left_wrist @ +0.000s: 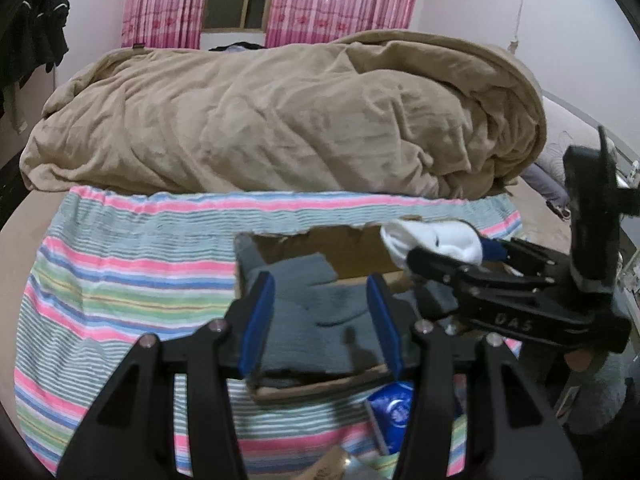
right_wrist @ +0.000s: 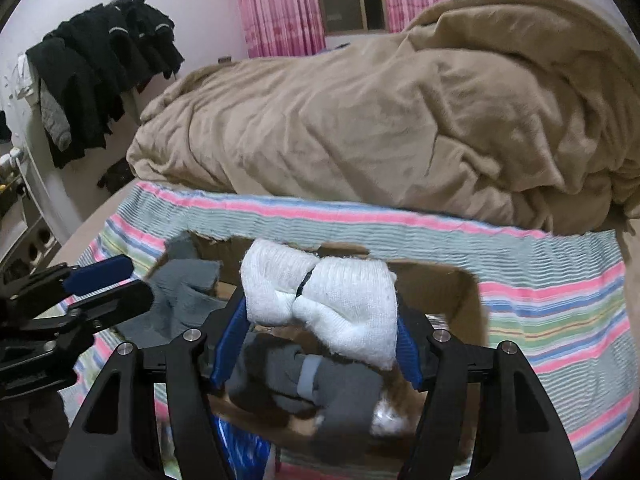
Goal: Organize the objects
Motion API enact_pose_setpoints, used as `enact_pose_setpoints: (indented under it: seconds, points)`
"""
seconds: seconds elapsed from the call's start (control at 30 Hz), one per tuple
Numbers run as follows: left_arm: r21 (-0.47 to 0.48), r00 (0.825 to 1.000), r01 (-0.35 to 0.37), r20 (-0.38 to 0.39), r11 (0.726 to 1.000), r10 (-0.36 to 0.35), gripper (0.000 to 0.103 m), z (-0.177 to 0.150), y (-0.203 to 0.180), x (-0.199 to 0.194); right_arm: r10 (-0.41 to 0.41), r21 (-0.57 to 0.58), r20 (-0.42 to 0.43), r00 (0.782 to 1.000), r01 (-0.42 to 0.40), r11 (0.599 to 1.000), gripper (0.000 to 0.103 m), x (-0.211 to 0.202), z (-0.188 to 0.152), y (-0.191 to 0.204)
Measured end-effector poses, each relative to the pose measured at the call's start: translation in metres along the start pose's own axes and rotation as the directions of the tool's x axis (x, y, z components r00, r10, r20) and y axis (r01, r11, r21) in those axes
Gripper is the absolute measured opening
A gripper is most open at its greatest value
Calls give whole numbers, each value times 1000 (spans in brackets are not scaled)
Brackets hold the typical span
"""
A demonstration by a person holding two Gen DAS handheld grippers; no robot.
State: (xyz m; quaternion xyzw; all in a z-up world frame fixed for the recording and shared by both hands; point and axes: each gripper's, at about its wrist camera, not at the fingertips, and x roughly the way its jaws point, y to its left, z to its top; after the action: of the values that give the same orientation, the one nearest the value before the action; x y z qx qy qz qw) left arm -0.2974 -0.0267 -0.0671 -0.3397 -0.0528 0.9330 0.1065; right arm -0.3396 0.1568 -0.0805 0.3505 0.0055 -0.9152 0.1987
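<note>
A brown cardboard box (left_wrist: 356, 252) sits on a striped towel (left_wrist: 132, 276) on the bed. My left gripper (left_wrist: 320, 324) is open above the box, over a grey glove (left_wrist: 320, 304) that lies in it. My right gripper (right_wrist: 320, 336) is shut on a white rolled sock bundle (right_wrist: 320, 300) and holds it above the box (right_wrist: 448, 292). Grey socks (right_wrist: 328, 388) and a grey glove (right_wrist: 184, 292) lie in the box below it. The right gripper with the white bundle (left_wrist: 436, 240) also shows in the left wrist view, and the left gripper (right_wrist: 108, 284) in the right wrist view.
A bunched tan blanket (left_wrist: 288, 120) fills the bed behind the towel. A blue packet (left_wrist: 394, 408) lies by the box's near side. Dark clothes (right_wrist: 100, 64) hang on the left wall. Pink curtains (left_wrist: 320, 0) frame a window.
</note>
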Motion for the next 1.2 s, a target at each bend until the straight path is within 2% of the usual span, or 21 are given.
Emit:
enact_pose_setpoints:
  seconds: [0.13, 0.2, 0.3, 0.53, 0.73, 0.97, 1.2]
  points:
    - [-23, 1000, -17, -13, 1000, 17, 53, 0, 10, 4, -8, 5, -19, 1000, 9, 1000, 75, 12, -2, 2]
    - [-39, 1000, -17, -13, 999, 17, 60, -2, 14, 2, -10, 5, -14, 1000, 10, 1000, 77, 12, -2, 2]
    - [-47, 1000, -19, -5, 999, 19, 65, -3, 15, -5, -14, 7, 1, 1000, 14, 1000, 83, 7, -2, 3]
    - [-46, 999, -19, 32, 999, 21, 67, -1, 7, -38, -23, -2, 32, 999, 23, 1000, 83, -26, -2, 10]
    - [-26, 999, -9, 53, 1000, 10, 76, -6, -6, -74, -32, 5, 72, 997, 32, 999, 83, -67, -6, 18]
    - [7, 998, -6, 63, 1000, 6, 78, -22, -24, -113, -27, 12, 90, 996, 27, 1000, 83, -109, -22, 29]
    - [5, 999, 2, 50, 1000, -2, 79, -47, -34, -140, -13, 14, 80, 997, 12, 1000, 83, -132, -46, 41]
